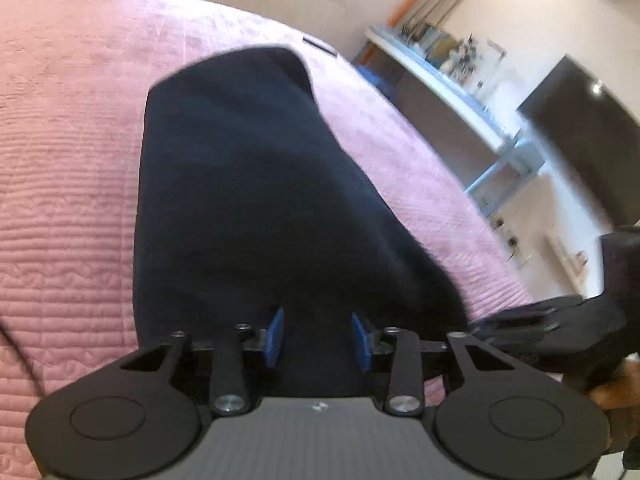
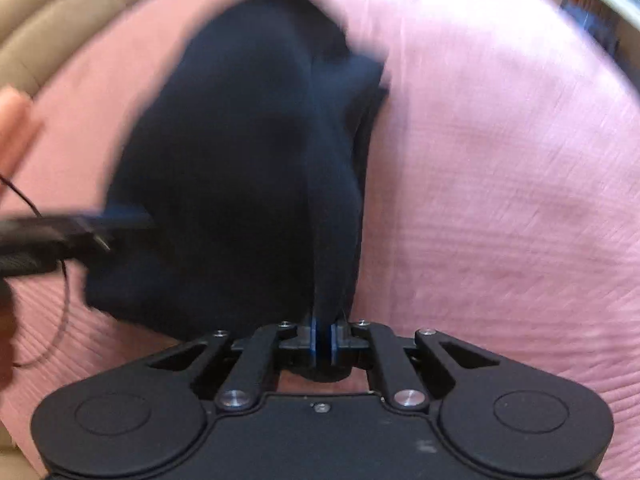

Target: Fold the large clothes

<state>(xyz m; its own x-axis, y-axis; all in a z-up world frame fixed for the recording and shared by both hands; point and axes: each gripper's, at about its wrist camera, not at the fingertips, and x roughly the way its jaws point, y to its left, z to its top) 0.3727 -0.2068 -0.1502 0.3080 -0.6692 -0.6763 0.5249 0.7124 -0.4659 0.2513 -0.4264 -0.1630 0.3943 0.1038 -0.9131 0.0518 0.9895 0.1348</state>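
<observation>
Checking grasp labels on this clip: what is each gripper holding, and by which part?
The right gripper is pinched shut on a fold at the near edge of the dark garment. The left gripper straddles the near edge, but whether it is gripping cannot be told.

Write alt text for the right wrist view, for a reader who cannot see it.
The right tool is shut on a fold of a dark navy garment that lies bunched on a pink quilted bedspread. The left tool reaches the garment's edge from the left of the picture, blurred.

A home bedroom is indicated by a pink quilted bedspread (image 1: 60, 160), with a cluttered desk (image 1: 440, 76) seen at two o'clock.
</observation>
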